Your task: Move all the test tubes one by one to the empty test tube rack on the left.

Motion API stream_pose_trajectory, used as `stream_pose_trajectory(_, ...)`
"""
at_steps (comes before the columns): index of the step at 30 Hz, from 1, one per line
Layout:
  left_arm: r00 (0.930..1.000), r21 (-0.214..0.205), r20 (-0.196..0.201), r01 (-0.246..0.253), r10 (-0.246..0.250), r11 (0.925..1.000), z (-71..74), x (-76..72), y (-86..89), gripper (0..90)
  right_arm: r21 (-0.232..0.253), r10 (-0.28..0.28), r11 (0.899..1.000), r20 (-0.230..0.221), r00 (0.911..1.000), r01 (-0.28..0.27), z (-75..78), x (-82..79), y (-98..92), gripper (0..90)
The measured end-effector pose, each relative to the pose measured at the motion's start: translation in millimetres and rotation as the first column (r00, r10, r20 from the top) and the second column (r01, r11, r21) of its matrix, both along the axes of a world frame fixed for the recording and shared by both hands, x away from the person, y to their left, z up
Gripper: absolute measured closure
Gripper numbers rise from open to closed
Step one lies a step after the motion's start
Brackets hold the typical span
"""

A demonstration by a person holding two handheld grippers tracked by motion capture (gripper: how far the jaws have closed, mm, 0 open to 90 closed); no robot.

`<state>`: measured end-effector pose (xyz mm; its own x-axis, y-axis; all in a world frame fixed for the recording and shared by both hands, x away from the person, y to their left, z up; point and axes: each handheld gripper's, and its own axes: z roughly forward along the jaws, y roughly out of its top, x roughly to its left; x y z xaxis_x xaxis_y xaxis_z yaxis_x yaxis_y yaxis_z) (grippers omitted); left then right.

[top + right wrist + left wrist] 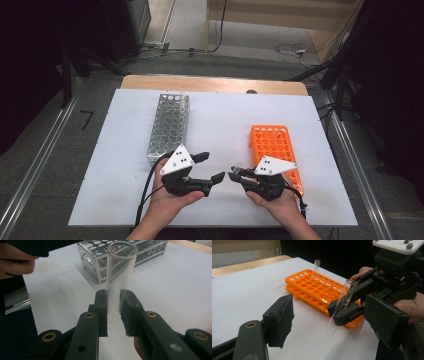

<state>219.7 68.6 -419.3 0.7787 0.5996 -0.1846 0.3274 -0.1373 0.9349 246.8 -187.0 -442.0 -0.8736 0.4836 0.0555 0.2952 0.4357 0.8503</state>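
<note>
Right gripper [113,312]: nearest, clenched on a clear glass test tube [120,275], held tilted above the worktop [220,125].
Left gripper [210,167]: just beside it, jaws apart and holding nothing, facing the tube.
Test tube position: between the two grippers, near the front edge.
Orange rack [274,145]: behind the right gripper; a second tube [316,266] stands in it.
Metal rack [169,127]: behind the left gripper.

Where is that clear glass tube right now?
The glass tube is clamped in the right claw, held above the white table just left of the orange rack, facing the open left claw.
</note>
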Motion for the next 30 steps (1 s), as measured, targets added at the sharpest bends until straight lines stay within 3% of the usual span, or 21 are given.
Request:
stream_pose_trajectory(13, 0.9978, 0.011, 0.003, 0.066, -0.066, 0.9978, -2.7, -3.4, -15.7, 43.2, -0.010, 0.055, 0.998, -0.009, 0.9985, -0.055, -1.5, -9.1, 16.6, 74.0)
stream_pose_trajectory(20, 0.9974, 0.039, 0.000, 0.072, -0.072, 0.9967, -5.5, -4.5, -22.3, 54.0, -0.005, 0.075, 0.997, -0.019, 0.9970, -0.075, -0.8, -12.3, 21.1, 74.0)
stream_pose_trajectory(30, 0.9960, 0.044, 0.001, 0.089, -0.089, 0.9951, -6.5, -5.3, -24.5, 69.9, 0.002, 0.094, 0.996, -0.027, 0.9952, -0.094, -0.5, -13.8, 23.7, 74.0)
